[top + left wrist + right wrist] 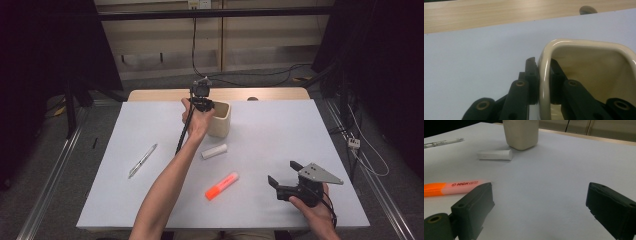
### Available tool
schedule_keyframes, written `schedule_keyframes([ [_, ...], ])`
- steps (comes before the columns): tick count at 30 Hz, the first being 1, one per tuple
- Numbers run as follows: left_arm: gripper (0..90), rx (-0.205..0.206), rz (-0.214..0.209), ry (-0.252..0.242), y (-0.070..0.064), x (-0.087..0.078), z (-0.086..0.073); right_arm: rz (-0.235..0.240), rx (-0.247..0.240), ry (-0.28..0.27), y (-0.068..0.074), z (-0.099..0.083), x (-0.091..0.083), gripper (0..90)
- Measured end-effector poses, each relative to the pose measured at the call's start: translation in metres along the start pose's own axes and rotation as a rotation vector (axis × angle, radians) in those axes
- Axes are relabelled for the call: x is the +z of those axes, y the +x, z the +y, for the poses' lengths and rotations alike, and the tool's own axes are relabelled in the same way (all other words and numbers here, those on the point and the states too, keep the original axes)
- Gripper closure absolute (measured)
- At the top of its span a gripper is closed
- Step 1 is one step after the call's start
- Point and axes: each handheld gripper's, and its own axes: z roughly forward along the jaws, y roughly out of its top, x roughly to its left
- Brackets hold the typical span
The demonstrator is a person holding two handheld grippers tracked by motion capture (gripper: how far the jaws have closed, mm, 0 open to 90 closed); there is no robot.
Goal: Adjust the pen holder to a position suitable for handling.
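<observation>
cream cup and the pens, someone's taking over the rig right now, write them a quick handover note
Left tongs: shut on the near-left rim of the cream cup, one jaw outside the wall, one inside. The cup stands upright at the far middle of the white table and looks empty as far as its inside shows.
Right tongs: open, holding nothing, low over the near right of the table.
Lying loose: orange highlighter, white cylinder, silver pen.
Done: cup gripped. Left: probably loading the three items into the cup; none is in yet.
</observation>
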Motion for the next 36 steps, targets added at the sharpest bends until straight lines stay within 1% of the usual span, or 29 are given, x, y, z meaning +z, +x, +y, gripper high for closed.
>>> schedule_keyframes([
  [1, 80.0, -0.004, -0.013, 0.003, 0.002, 0.000, 0.000, 0.000, -0.001, -0.001, 0.000, 0.000, 0.000, 6.8],
  [2, 79.4, 0.003, -0.026, 0.000, 0.003, 0.000, 0.000, -0.001, 0.002, 0.000, 0.000, 0.000, 0.000, 6.9],
  [4, 77.7, 0.028, -0.056, -0.006, 0.006, -0.002, -0.001, -0.004, 0.003, 0.000, 0.000, 0.000, 0.001, 6.8],
  [5, 74.1, 0.050, -0.060, -0.009, 0.009, -0.003, -0.002, -0.003, 0.003, -0.001, 0.000, 0.000, 0.001, 6.8],
  [6, 70.5, 0.057, -0.064, -0.011, 0.011, -0.004, -0.003, -0.004, 0.004, -0.001, 0.000, 0.000, 0.001, 6.9],
  [7, 66.6, 0.057, -0.088, -0.021, 0.014, -0.006, -0.004, -0.004, 0.005, -0.001, -0.001, 0.001, 0.001, 6.9],
  [8, 63.1, 0.067, -0.107, -0.023, 0.016, -0.008, -0.005, -0.006, 0.010, 0.000, 0.000, 0.001, 0.001, 6.9],
  [9, 60.3, 0.078, -0.107, -0.025, 0.018, -0.009, -0.007, -0.007, 0.009, 0.001, 0.000, 0.001, 0.002, 6.9],
  [10, 54.5, 0.088, -0.105, -0.034, 0.020, -0.012, -0.008, -0.008, 0.008, 0.000, 0.000, 0.002, 0.002, 6.9],
  [11, 48.4, 0.094, -0.118, -0.048, 0.023, -0.014, -0.010, -0.006, 0.008, -0.001, 0.000, 0.002, 0.003, 6.9],
  [12, 45.8, 0.102, -0.144, -0.055, 0.025, -0.016, -0.011, -0.006, 0.003, -0.001, 0.001, 0.002, 0.003, 6.9],
  [13, 43.2, 0.115, -0.157, -0.064, 0.028, -0.019, -0.012, -0.005, 0.003, -0.001, 0.002, 0.002, 0.004, 6.9],
  [14, 39.3, 0.136, -0.156, -0.075, 0.029, -0.022, -0.014, -0.004, 0.006, 0.001, 0.002, 0.002, 0.004, 6.9],
  [17, 30.9, 0.166, -0.179, -0.110, 0.034, -0.030, -0.019, -0.005, -0.002, 0.000, 0.003, 0.003, 0.005, 6.9],
  [19, 22.2, 0.176, -0.189, -0.111, 0.037, -0.032, -0.022, -0.006, -0.001, 0.002, 0.002, 0.003, 0.005, 6.9],
  [20, 19.3, 0.179, -0.194, -0.118, 0.039, -0.034, -0.023, -0.006, -0.002, 0.002, 0.002, 0.003, 0.006, 6.9],
  [22, 16.1, 0.179, -0.209, -0.146, 0.044, -0.037, -0.026, -0.008, 0.001, 0.002, 0.002, 0.003, 0.006, 6.9],
  [23, 13.0, 0.176, -0.204, -0.155, 0.046, -0.038, -0.028, -0.008, -0.001, 0.000, 0.002, 0.003, 0.006, 6.9],
  [24, 10.6, 0.172, -0.216, -0.160, 0.048, -0.040, -0.030, -0.006, -0.003, 0.000, 0.001, 0.003, 0.006, 6.9],
  [26, 9.0, 0.181, -0.241, -0.184, 0.051, -0.044, -0.035, -0.009, -0.001, 0.000, 0.002, 0.003, 0.005, 6.9],
  [28, 6.3, 0.206, -0.264, -0.209, 0.051, -0.049, -0.040, -0.007, -0.004, -0.005, 0.002, 0.002, 0.003, 6.9],
  [30, 5.8, 0.212, -0.278, -0.231, 0.053, -0.054, -0.045, -0.011, -0.001, -0.009, 0.002, 0.002, 0.002, 6.9],
  [31, 5.8, 0.215, -0.277, -0.231, 0.053, -0.056, -0.047, -0.012, 0.000, -0.011, 0.001, 0.003, 0.002, 6.9],
  [33, 6.2, 0.194, -0.271, -0.228, 0.053, -0.060, -0.051, -0.012, 0.000, -0.010, 0.001, 0.003, 0.002, 6.9],
  [34, 7.1, 0.200, -0.284, -0.230, 0.052, -0.062, -0.053, -0.010, -0.003, -0.012, 0.001, 0.003, 0.002, 6.9],
  [35, 7.1, 0.217, -0.297, -0.236, 0.051, -0.065, -0.055, -0.009, -0.003, -0.011, 0.002, 0.003, 0.002, 6.8],
  [36, 6.8, 0.231, -0.292, -0.237, 0.050, -0.067, -0.056, -0.008, -0.007, -0.011, 0.002, 0.003, 0.002, 6.9],
])
